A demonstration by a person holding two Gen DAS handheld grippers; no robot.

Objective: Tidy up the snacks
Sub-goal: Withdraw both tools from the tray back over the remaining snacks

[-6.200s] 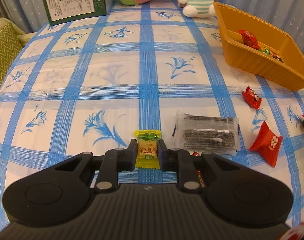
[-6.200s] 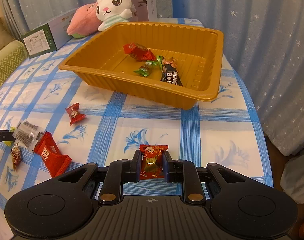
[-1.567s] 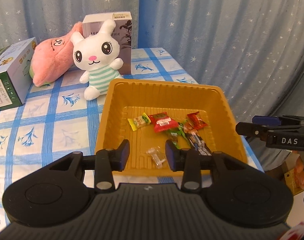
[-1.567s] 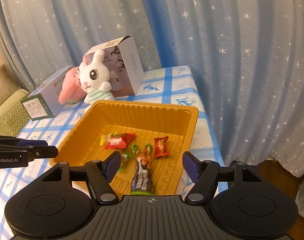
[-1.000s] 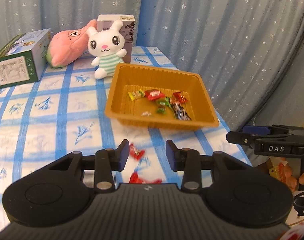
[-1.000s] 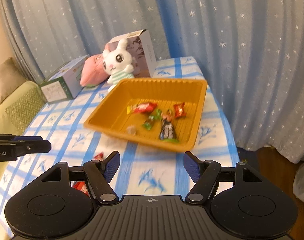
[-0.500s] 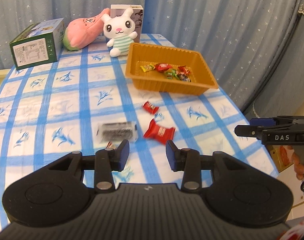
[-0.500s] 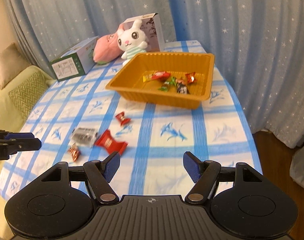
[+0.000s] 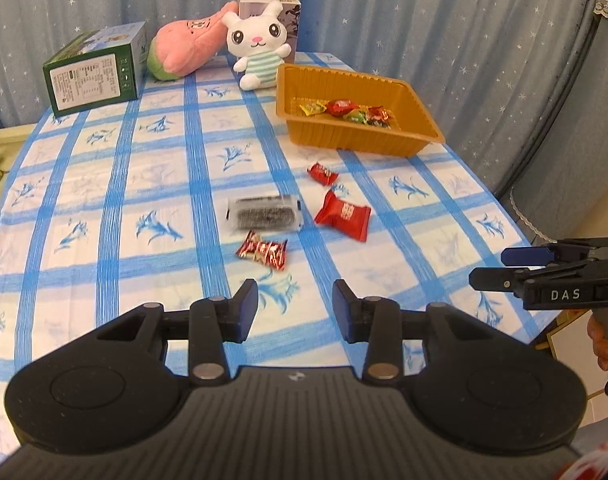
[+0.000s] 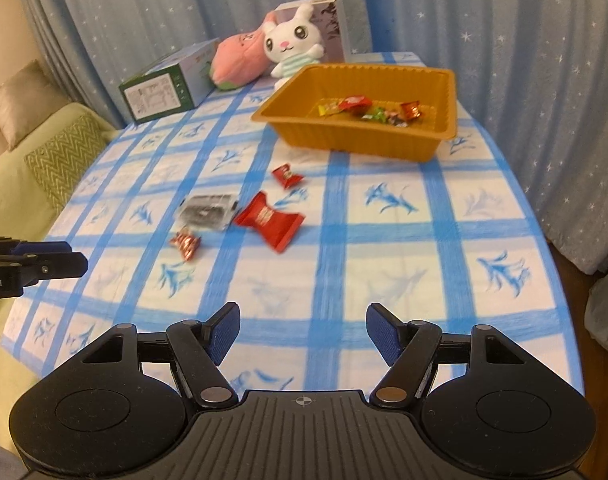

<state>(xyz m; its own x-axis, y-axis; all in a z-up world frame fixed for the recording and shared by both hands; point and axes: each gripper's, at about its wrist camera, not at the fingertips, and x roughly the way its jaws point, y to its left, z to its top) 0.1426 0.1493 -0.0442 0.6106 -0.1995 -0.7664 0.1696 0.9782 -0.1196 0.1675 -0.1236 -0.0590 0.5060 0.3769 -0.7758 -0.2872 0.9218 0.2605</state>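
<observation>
Both the left gripper (image 9: 295,306) and right gripper (image 10: 299,334) hang released; the candy (image 9: 262,250) is light, crinkly, best pinched across its middle.

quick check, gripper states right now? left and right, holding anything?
Left gripper: open, holding nothing, above the tablecloth.
Right gripper: open wider, holding nothing.

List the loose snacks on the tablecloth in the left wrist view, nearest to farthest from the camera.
Foil-wrapped candy → big red packet → small red candy. The clear dark-filled packet overlaps the big red packet in depth, so it is left out.
</observation>
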